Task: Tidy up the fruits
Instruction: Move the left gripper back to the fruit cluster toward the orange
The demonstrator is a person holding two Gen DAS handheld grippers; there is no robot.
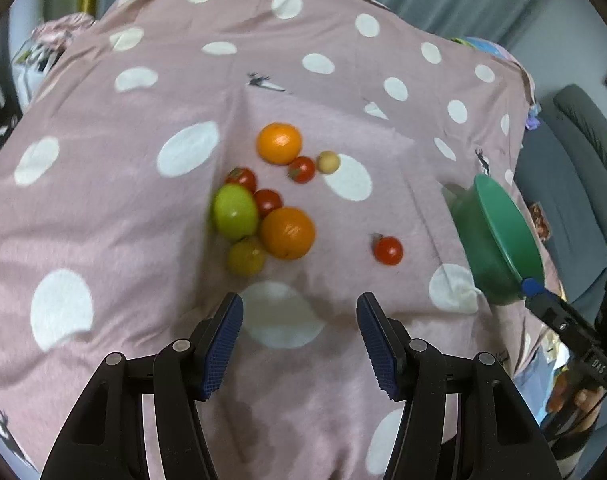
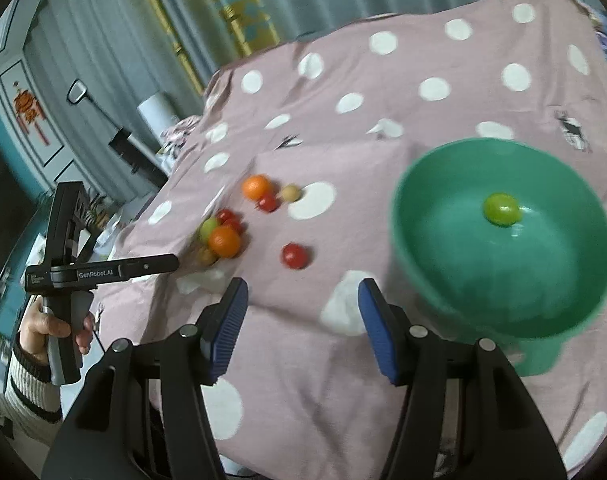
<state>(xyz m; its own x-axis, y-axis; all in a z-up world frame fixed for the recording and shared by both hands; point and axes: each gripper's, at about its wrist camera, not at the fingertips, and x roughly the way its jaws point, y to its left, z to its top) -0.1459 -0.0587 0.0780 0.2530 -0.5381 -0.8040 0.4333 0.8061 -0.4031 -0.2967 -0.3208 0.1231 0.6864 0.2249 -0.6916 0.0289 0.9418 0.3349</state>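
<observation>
Resting in smooth round green bowl (image 2: pixel 503 320): glossy lime (image 2: pixel 501 209).

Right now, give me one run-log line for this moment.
left gripper: open, empty | right gripper: open, empty | green bowl: one green fruit inside | rest of fruit on bedspread

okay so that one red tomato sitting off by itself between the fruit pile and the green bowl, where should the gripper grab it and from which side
Grip the lone tomato across its round middle, coming down from above. Bare cloth lies all around it, so both fingers have room; the stem points sideways toward the pile, so probably close across the sides clear of it. The left gripper is open and nearest.
</observation>
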